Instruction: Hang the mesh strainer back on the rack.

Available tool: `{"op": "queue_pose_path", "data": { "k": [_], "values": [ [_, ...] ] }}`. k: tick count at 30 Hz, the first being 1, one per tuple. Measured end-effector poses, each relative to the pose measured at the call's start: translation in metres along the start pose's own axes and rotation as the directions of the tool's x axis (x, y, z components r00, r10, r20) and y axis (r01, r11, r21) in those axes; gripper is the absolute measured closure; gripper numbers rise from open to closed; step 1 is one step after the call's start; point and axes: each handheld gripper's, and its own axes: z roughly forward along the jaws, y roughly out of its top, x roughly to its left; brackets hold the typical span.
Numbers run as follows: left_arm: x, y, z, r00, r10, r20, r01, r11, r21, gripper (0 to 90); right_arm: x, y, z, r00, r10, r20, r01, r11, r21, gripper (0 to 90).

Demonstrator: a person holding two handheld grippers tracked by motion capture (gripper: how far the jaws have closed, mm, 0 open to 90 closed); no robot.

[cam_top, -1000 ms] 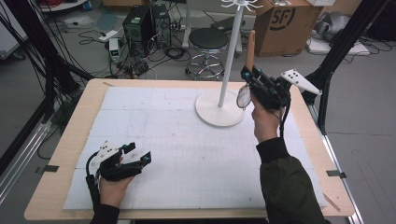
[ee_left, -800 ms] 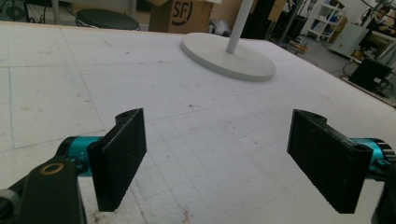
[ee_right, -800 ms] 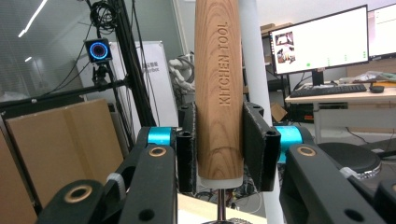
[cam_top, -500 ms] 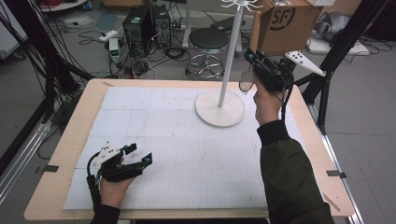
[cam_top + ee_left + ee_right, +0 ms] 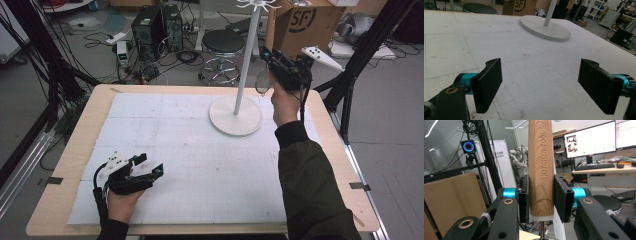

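right claw (image 5: 541,202) is clamped on the wooden handle (image 5: 541,167) of a kitchen utensil, both pads pressed flat on the grain, "kitchen tool" lettering upright between them. in the high view that claw (image 5: 272,62) sits upper right of frame, raised off the counter (image 5: 60,210), just right of the white stand (image 5: 235,115). the utensil's wire head (image 5: 262,82) hangs below the claw, looks like a whisk or skimmer, too small to say which. it's beside the stand's pole (image 5: 248,55), apart from it as far as the frame shows.

the stand's hooks (image 5: 259,5) are at the top edge of the frame, nothing hanging on them that can be made out. the round base sits on the white mat (image 5: 190,165).

left claw (image 5: 147,167) rests lower left on the mat, jaws spread wide, nothing between them. the left gripper view confirms it: bare mat between the two pads (image 5: 487,83), stand base (image 5: 545,27) far off at top centre.

progress, as a judgement: pickup is done and the utensil is lifted to the stand, roughly midway. left to do: raise the handle end to hook height, catch it on a hook, release, back the claw away. the hanging hole isn't visible, so alignment is the open risk.
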Motion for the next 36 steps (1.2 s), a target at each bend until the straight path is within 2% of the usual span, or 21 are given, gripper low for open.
{"op": "queue_pose_path", "data": {
  "k": [13, 27, 28, 30, 31, 32, 33, 34, 36],
  "values": [
    [0.003, 0.001, -0.002, 1.0, 0.001, -0.004, -0.001, 1.0, -0.007, 20.0, 0.0, 0.0, 0.019, 0.9997, -0.016, 0.019, 0.016, 1.0, 0.021, 68.6],
    [0.002, 0.001, -0.002, 1.0, 0.007, -0.005, -0.007, 0.9999, -0.011, 20.0, 0.001, -0.006, 0.021, 0.9992, -0.01, 0.039, 0.009, 0.999, 0.031, 66.8],
    [0.002, 0.001, -0.002, 1.0, 0.007, -0.005, -0.007, 0.9999, -0.011, 19.9, 0.0, -0.006, 0.021, 0.9992, -0.012, 0.038, 0.011, 0.999, 0.036, 61.9],
    [0.002, 0.001, -0.002, 0.9999, 0.012, -0.003, -0.012, 0.9999, -0.011, 20.0, -0.003, -0.006, 0.021, 0.9994, 0.0, 0.034, -0.002, 0.999, 0.043, 45.9],
    [0.002, 0.001, -0.002, 0.9999, 0.013, -0.003, -0.013, 0.9999, -0.009, 19.9, -0.005, -0.006, 0.02, 0.9993, 0.005, 0.038, -0.006, 0.999, 0.041, 42.1],
    [0.002, 0.002, -0.002, 0.9999, 0.013, -0.002, -0.013, 0.9999, -0.01, 20.0, -0.006, -0.007, 0.019, 0.9991, 0.009, 0.043, -0.011, 0.999, 0.04, 37.5],
    [0.001, 0.002, -0.002, 0.9999, 0.013, -0.003, -0.013, 0.9998, -0.012, 20.0, -0.007, -0.007, 0.018, 0.9977, 0.012, 0.067, -0.015, 0.999, 0.052, 30.7],
    [0.001, 0.002, -0.002, 0.9999, 0.014, -0.005, -0.014, 0.9999, -0.01, 20.0, -0.008, -0.008, 0.017, 0.9967, 0.019, 0.079, -0.025, 0.997, 0.07, 28.2],
    [0.001, 0.002, -0.002, 0.9998, 0.017, -0.006, -0.017, 0.9998, -0.013, 20.0, -0.01, -0.01, 0.014, 0.9975, 0.023, 0.067, -0.029, 0.996, 0.085, 28.3]
  ]
}}
